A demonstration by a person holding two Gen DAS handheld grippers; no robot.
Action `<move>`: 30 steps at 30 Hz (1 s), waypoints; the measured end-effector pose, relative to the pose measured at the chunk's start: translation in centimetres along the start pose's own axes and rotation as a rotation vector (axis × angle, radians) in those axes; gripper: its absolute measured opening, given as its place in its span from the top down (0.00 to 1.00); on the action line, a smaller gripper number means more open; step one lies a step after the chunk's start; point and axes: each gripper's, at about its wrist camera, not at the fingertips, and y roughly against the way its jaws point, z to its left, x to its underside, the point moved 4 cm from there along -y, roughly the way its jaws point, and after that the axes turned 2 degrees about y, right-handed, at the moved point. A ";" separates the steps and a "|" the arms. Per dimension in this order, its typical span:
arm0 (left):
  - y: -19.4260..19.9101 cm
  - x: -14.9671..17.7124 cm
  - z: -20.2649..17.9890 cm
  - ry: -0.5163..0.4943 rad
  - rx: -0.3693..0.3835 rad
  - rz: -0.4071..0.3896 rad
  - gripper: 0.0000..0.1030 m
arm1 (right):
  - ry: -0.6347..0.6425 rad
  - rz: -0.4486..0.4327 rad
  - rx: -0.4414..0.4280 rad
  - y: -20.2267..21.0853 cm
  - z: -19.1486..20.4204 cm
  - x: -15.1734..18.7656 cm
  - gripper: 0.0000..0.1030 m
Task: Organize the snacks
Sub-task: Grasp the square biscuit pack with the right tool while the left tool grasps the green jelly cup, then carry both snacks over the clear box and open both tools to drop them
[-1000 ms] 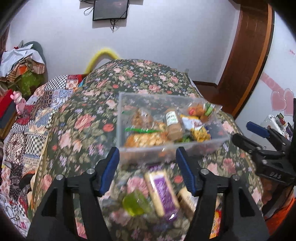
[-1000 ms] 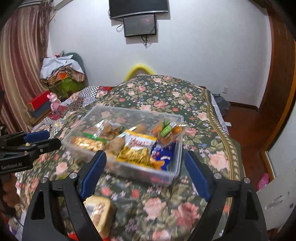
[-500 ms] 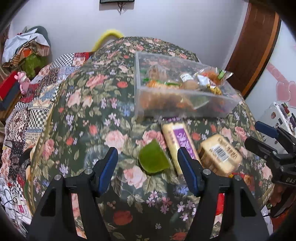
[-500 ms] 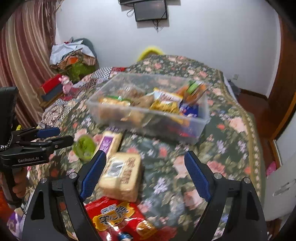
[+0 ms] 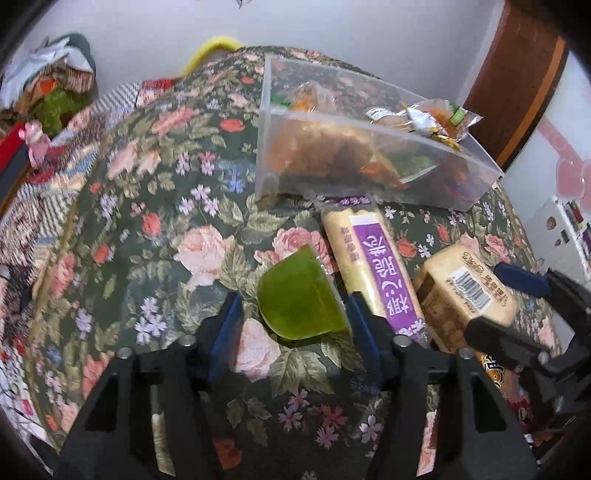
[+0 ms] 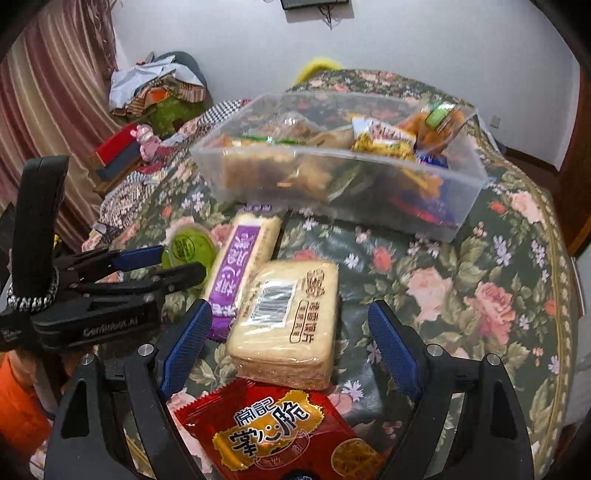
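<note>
The left gripper (image 5: 293,314) was closing around the green jelly cup (image 5: 297,299) on the flowery cloth (image 5: 177,206); its pads looked not quite on it yet. The right gripper (image 6: 290,347) stood wide over the biscuit pack (image 6: 286,317). The snack box (image 6: 343,181) sat behind.

I am in a lived-in room of a home. A green flowered cloth (image 6: 461,280) covers the table before me, and a patchwork quilt (image 5: 48,206) lies to one side of it. Striped pink-and-cream curtains (image 6: 48,96) hang at the left. A heap of crumpled clothes (image 6: 159,85) rests against the plain white wall (image 6: 424,40), under a dark wall-mounted screen (image 6: 314,3). A brown wooden door frame (image 5: 517,74) stands at the right.
</note>
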 end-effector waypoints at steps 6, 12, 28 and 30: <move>-0.2 0.1 0.2 0.021 0.011 -0.026 0.59 | 0.024 0.037 0.019 -1.2 0.4 0.6 0.22; 0.5 0.5 0.1 0.003 -0.011 -0.048 0.60 | 0.030 0.024 0.009 -1.1 0.2 0.7 0.48; 5.0 -1.1 -0.7 -0.013 -0.006 -0.146 0.61 | 0.032 -0.100 0.033 2.7 -1.3 -0.8 0.50; 5.8 -1.7 -1.1 -0.022 -0.004 -0.168 0.62 | 0.029 -0.123 0.039 3.3 -1.5 -1.3 0.50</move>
